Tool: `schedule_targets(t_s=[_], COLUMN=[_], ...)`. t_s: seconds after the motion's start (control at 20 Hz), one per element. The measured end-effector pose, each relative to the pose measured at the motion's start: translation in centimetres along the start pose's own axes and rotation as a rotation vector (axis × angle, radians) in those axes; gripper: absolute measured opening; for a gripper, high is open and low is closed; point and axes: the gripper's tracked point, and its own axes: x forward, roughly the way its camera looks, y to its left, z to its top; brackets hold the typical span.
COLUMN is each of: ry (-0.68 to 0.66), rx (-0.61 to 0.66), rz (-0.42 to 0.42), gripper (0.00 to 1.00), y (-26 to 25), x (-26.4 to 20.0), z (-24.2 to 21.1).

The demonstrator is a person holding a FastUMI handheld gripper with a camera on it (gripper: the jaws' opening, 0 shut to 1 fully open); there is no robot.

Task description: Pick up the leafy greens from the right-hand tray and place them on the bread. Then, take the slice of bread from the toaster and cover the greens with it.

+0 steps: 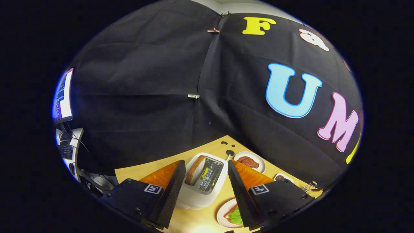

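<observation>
The gripper (204,181) is held wide open with nothing grasped, above a white plastic toaster (202,189) seen between its fingers on the pale wooden table (194,220). A browned slice of bread (195,169) is seen standing in the toaster's slot. The green leafy lettuce (235,216) is laid on bread on a round white plate (222,216) beside the toaster.

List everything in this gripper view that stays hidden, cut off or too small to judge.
- Pink-rimmed plate with green leafy lettuce: partly behind one of the open gripper's fingers; any bread beneath cannot be told.
- White toaster: its near side is covered by the other finger; the brown-crusted bread slice shows only its top.
- Small white dish beyond the meat plate: contents too small to identify.
</observation>
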Motion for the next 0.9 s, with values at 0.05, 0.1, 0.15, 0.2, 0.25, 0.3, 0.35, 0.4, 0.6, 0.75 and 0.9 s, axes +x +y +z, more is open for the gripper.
schedule_targets(t_s=[0.05,0.1,0.15,0.2,0.25,0.3,0.35,0.4,0.6,0.75,0.9], ry=[0.026,0.048,0.073,0.095,0.127,0.161,0.187,0.2,0.275,0.291,0.286], rx=[0.0,0.002,0.0,-0.004,-0.005,0.0,0.011,0.02,0.051,0.123,0.148], rz=[0.008,0.017,0.019,0.015,0.01,-0.002,0.001,-0.01,-0.017,0.005,0.013], gripper=[0.83,0.83,0.83,0.83,0.83,0.83,0.77,0.67,0.38,0.23,0.11], y=[0.3,0.8,1.1,1.2,1.2,1.1,1.2,1.1,1.2,1.7,1.5], x=[1.4,2.5,3.7,4.7,5.8,6.5,7.3,7.7,9.6,10.1,9.2], z=[-0.6,-1.3,-1.9,-2.4,-3.2,-4.0,-4.7,-4.9,-6.7,-6.8,-6.1])
